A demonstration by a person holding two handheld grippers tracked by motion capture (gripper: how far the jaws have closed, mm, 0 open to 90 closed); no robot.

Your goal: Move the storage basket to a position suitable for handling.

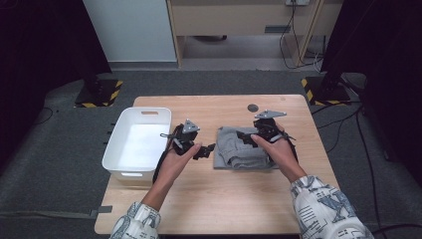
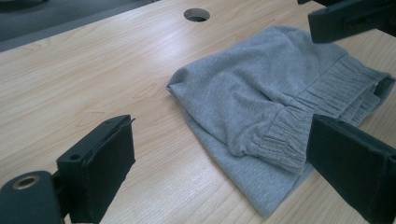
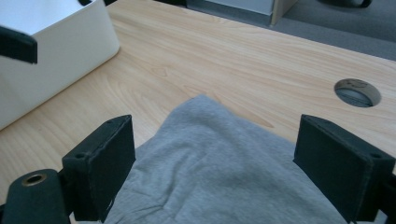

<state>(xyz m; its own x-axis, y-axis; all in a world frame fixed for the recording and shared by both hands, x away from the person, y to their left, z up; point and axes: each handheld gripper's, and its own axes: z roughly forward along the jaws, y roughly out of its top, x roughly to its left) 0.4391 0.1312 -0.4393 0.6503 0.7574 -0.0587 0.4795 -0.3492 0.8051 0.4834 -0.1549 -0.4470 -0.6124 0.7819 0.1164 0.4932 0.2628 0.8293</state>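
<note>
White bin (image 1: 121, 133) sits empty beside folded grey garment (image 1: 239, 149).

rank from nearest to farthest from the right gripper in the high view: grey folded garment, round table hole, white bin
1. Grey folded garment: right under the right gripper, whose jaws stand open.
2. Round table hole: just beyond it, toward the table's far edge.
3. White bin: farthest, at the table's left edge, past the left gripper.

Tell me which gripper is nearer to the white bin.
Left. The left gripper is just right of the white bin, between it and the folded grey garment. The right gripper is farther away, over the garment's top.
</note>
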